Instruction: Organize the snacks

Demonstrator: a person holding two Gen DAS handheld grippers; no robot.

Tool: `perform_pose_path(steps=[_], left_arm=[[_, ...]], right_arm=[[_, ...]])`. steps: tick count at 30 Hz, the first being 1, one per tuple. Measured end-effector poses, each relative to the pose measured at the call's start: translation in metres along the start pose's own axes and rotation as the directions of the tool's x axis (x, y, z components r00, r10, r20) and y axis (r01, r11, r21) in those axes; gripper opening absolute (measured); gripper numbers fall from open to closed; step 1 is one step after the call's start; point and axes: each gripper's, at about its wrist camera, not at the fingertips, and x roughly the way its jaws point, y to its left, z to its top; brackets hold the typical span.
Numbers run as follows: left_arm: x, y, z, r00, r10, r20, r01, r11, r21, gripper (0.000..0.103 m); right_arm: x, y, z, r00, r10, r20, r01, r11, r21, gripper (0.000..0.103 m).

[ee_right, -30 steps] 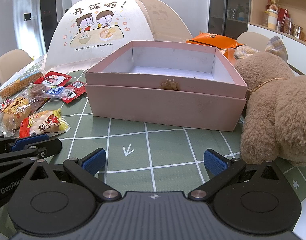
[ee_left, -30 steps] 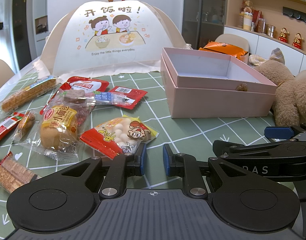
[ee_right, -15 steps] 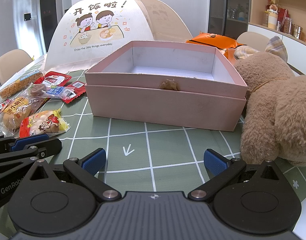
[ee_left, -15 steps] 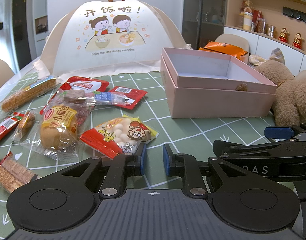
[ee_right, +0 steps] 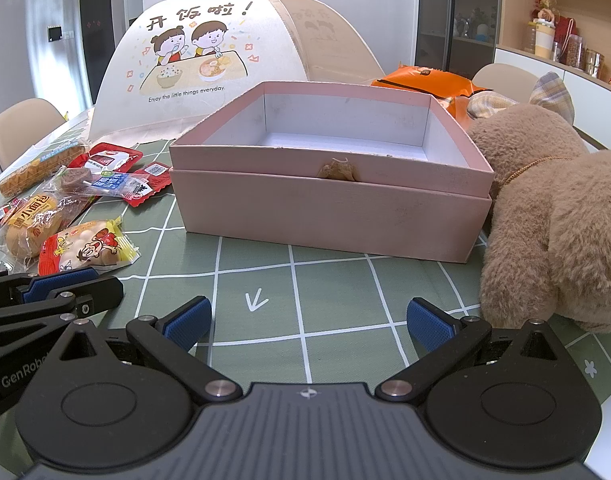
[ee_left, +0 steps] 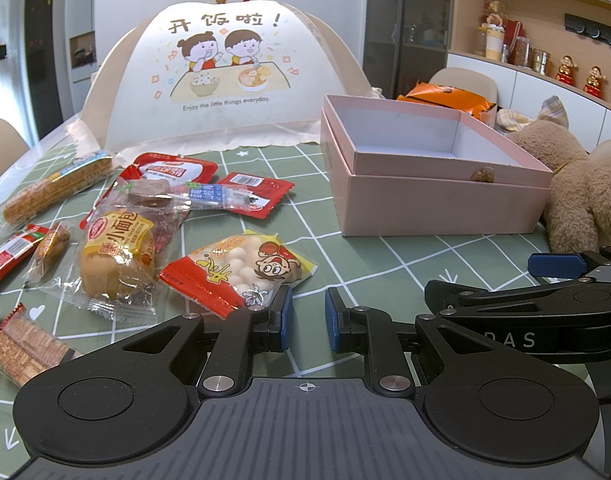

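A green grid-patterned surface (ee_right: pixel 337 280) carries an open, empty pink cardboard box (ee_right: pixel 329 208). Left of it lie snack packets (ee_left: pixel 237 268). Left gripper (ee_left: pixel 307 324) fingers are narrowly apart, right gripper (ee_right: pixel 309 320) fingers wide apart.

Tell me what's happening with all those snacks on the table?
Someone holds a gripper in each hand, about to tidy the snacks. The left gripper is nearly closed and holds nothing, right beside the red bag of white balls. The right gripper is wide open in front of the pink box, which looks empty. The bun and other packets still lie loose on the table.
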Motion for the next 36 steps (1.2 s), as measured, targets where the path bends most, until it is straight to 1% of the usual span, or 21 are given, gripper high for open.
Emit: perform_pose_path(steps=[16, 20, 21, 22, 23, 24, 25, 26, 27, 28, 30, 32, 34, 36], left_arm=[[0.000, 0.000, 0.000, 1.000, 0.000, 0.000, 0.000, 1.000, 0.000, 0.021], [0.001, 0.001, 0.001, 1.000, -0.010, 0.001, 0.010, 1.000, -0.001, 0.020], [0.001, -0.001, 0.002, 1.000, -0.023, -0.004, 0.023, 0.998, 0.061, 0.020], [0.001, -0.002, 0.003, 0.999, -0.029, -0.013, 0.030, 0.995, 0.095, 0.020], [-0.002, -0.002, 0.006, 0.998, -0.043, -0.040, 0.046, 0.994, 0.098, 0.020], [-0.004, 0.001, 0.009, 0.993, -0.090, -0.073, 0.095, 0.994, 0.061, 0.020], [-0.009, 0.008, 0.013, 0.978, -0.175, -0.111, 0.175, 0.984, -0.009, 0.021], [-0.016, 0.013, 0.016, 0.966, -0.225, -0.128, 0.220, 0.974, -0.055, 0.022], [-0.027, 0.017, 0.021, 0.961, -0.248, -0.122, 0.241, 0.968, -0.074, 0.023], [-0.039, 0.021, 0.026, 0.963, -0.251, -0.097, 0.245, 0.967, -0.067, 0.023], [-0.069, 0.035, 0.040, 0.971, -0.237, -0.024, 0.237, 0.971, -0.016, 0.023], [-0.082, 0.060, 0.058, 0.981, -0.194, 0.024, 0.193, 0.980, 0.053, 0.026], [-0.076, 0.098, 0.084, 0.993, -0.112, 0.036, 0.106, 0.984, 0.140, 0.026], [-0.056, 0.138, 0.108, 1.000, -0.020, 0.011, 0.017, 0.982, 0.186, 0.024]], right_arm=[[0.001, 0.001, -0.001, 1.000, -0.002, 0.004, 0.002, 1.000, -0.003, 0.103], [0.004, 0.002, -0.005, 1.000, 0.000, 0.005, 0.000, 1.000, -0.001, 0.103], [0.003, 0.002, -0.006, 1.000, 0.008, 0.000, -0.008, 1.000, -0.002, 0.103], [0.003, 0.001, -0.005, 0.999, 0.022, -0.029, -0.022, 1.000, -0.012, 0.103], [0.003, 0.001, -0.002, 0.997, 0.031, -0.072, -0.032, 0.999, -0.021, 0.103], [0.006, 0.000, 0.004, 0.993, 0.029, -0.113, -0.032, 0.999, -0.021, 0.103], [0.004, 0.001, 0.005, 0.990, 0.023, -0.141, -0.026, 0.999, -0.019, 0.103], [0.002, 0.000, 0.005, 0.986, 0.025, -0.162, -0.029, 0.999, -0.022, 0.103], [-0.001, 0.000, 0.003, 0.984, 0.036, -0.177, -0.045, 0.998, -0.045, 0.103], [-0.002, -0.002, 0.002, 0.982, 0.046, -0.184, -0.057, 0.997, -0.054, 0.103], [-0.004, -0.003, 0.001, 0.980, 0.056, -0.192, -0.070, 0.996, -0.062, 0.103], [-0.006, -0.003, -0.001, 0.982, 0.050, -0.183, -0.062, 0.996, -0.058, 0.103], [-0.006, -0.001, 0.001, 0.982, 0.035, -0.188, -0.044, 0.998, -0.047, 0.103], [-0.002, 0.004, 0.007, 0.972, 0.030, -0.231, -0.040, 0.998, -0.041, 0.102]])
